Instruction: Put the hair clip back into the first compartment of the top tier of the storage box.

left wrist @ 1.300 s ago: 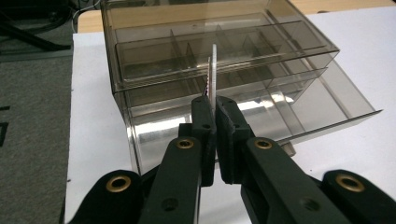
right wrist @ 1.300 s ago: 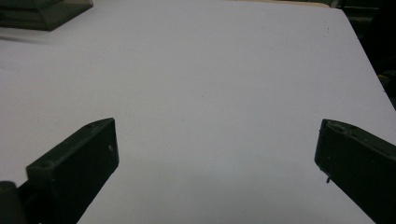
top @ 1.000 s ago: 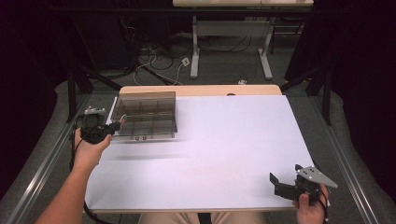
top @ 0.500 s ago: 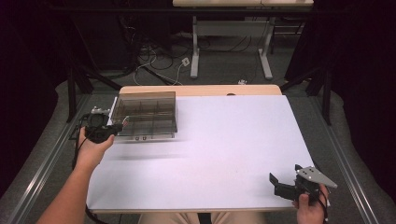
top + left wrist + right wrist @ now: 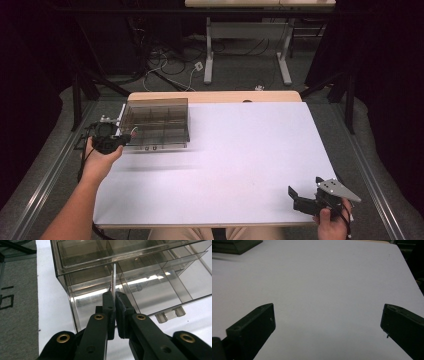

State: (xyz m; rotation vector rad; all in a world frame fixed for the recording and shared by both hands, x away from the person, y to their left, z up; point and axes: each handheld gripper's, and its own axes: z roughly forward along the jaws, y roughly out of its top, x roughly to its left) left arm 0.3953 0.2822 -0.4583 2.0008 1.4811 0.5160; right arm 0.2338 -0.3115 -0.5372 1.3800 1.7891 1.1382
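Note:
A smoky, see-through plastic organiser box [image 5: 155,125] with inner compartments stands at the far left of the white table [image 5: 250,150]. My left gripper [image 5: 123,137] is at the box's left near corner, pointing at it. In the left gripper view the box [image 5: 130,267] is close ahead, and the left gripper [image 5: 115,297] is shut on a thin flat silvery strip [image 5: 114,277] that stands up on edge from between the jaws. My right gripper [image 5: 306,187] is held low at the table's near right edge. Its jaws [image 5: 328,312] stand wide open over bare tabletop with nothing between them.
A corner of the box [image 5: 234,246] shows far off in the right gripper view. A light wooden edge [image 5: 215,96] runs along the table's far side. Metal rails [image 5: 47,170] flank the table, and desk legs and cables [image 5: 165,65] lie on the floor beyond.
The left hand has shifted very slightly toward the box's near corner. The right hand has stayed where it was.

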